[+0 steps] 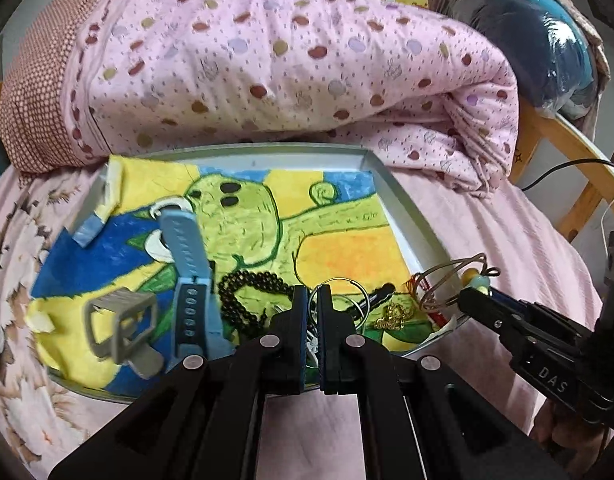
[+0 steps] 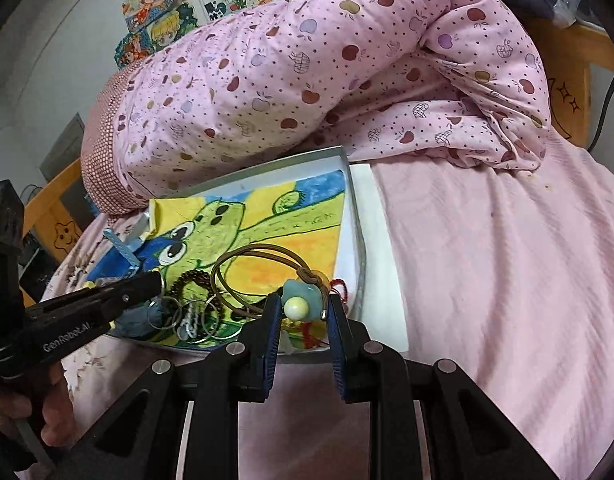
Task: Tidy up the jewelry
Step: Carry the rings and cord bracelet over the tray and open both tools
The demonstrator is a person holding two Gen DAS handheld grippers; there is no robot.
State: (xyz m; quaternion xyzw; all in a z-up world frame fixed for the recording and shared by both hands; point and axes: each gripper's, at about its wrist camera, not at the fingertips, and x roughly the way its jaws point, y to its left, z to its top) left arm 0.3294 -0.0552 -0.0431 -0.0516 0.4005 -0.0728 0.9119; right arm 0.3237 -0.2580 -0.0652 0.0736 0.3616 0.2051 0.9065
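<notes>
Over the tray (image 1: 403,204), my left claw (image 1: 313,304) pinches a hoop (image 1: 349,282); my right claw (image 2: 303,312) stands parted around a pendant (image 2: 301,302).

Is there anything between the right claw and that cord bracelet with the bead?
Nothing visible. The bracelet's bead already sits between the open fingers of the right gripper, above the tray edge. Contact is unclear.

"das" on the right gripper (image 1: 473,300) — "genrobot.ai" on the left gripper (image 2: 157,280).
</notes>
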